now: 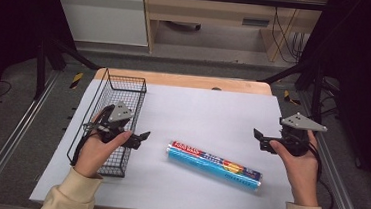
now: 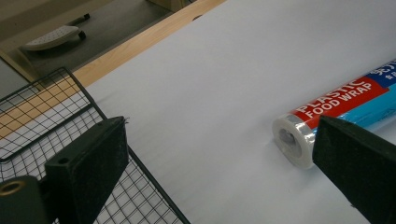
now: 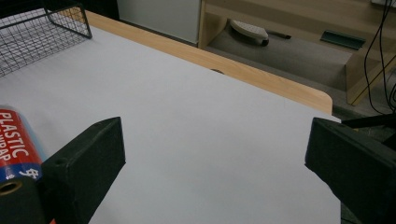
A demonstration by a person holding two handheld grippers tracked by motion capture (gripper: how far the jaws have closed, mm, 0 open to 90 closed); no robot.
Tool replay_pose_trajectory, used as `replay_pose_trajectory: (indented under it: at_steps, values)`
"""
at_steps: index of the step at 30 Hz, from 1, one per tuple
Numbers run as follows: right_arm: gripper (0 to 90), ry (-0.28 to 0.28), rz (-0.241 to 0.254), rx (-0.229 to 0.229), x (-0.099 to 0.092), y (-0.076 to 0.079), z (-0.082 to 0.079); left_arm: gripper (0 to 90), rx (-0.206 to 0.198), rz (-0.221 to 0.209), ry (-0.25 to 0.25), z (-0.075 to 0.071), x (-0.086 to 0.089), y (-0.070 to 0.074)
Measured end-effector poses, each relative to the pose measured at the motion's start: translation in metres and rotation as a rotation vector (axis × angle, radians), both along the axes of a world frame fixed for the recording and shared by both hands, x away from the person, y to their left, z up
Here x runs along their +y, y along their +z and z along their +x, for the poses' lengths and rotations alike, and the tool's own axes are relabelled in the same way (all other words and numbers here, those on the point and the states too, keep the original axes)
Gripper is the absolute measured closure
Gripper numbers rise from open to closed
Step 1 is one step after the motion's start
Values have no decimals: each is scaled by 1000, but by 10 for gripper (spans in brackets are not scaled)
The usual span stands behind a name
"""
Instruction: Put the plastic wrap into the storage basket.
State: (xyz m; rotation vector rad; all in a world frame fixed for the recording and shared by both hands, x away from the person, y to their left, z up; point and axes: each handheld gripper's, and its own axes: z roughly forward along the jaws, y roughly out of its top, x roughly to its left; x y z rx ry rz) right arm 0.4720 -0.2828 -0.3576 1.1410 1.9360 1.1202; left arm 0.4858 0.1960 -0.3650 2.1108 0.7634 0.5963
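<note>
— Where is the roll (image 1: 214, 164)?

— It lies flat on the white sheet (image 1: 208, 111), nearer my edge than the far one and about midway across. It runs slantwise, one end toward my left gripper (image 1: 138, 137), the other toward my right and a little closer to me. The wrapper is blue with a red band that reads "PLASTIC FOOD WRAP". In my left gripper view the roll's (image 2: 343, 107) open white end faces the camera.

— Is anything touching it?

— No. Both grippers are clear of the roll. The left gripper sits left of the roll's near end, close but apart. Its jaws stand wide apart with nothing between them; in its own view (image 2: 219, 154) one jaw hangs over the basket (image 2: 60, 116) and the other overlaps the roll's end in the picture.

— And the right one?

— My right gripper (image 1: 263, 140) is right of the roll and a little farther back, well apart from it. Its jaws are spread wide too, empty, pointing back toward the roll. In its own view (image 3: 215, 154) bare sheet lies between the jaws, and the roll's (image 3: 16, 142) red band sits at the left edge.

— What else is near the roll?

— A black wire basket (image 1: 119, 87) left of it, along the sheet's left edge; my left hand (image 1: 97, 150) is over its near end. Beyond the roll, the sheet ends and a strip of wooden table (image 1: 185, 80) shows.
</note>
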Motion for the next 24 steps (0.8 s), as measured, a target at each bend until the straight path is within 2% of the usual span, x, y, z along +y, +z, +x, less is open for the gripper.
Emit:
replay_pose_trajectory:
  at_steps: [8, 11, 13, 17, 22, 24]
  values:
    - [53, 11, -20, 8, 0, 2, -4, 36, 0, -2, -7, -1, 0, 1]
    - [59, 42, -37, 21, 2, 0, -5, 36, 5, 1, -17, -1, -2, -1]
    - [69, 67, -70, 41, 5, -2, -6, 36, 10, 16, -25, -2, -3, -2]
    - [72, 142, -120, 90, 12, -5, -9, 36, 12, 31, -38, -2, -4, -2]
    - [92, 287, -164, 183, 22, -11, -12, 36, 22, 35, -42, -3, -6, -5]
    - [102, 324, -200, 211, 25, -15, -13, 36, 21, 34, -46, -3, -6, -4]
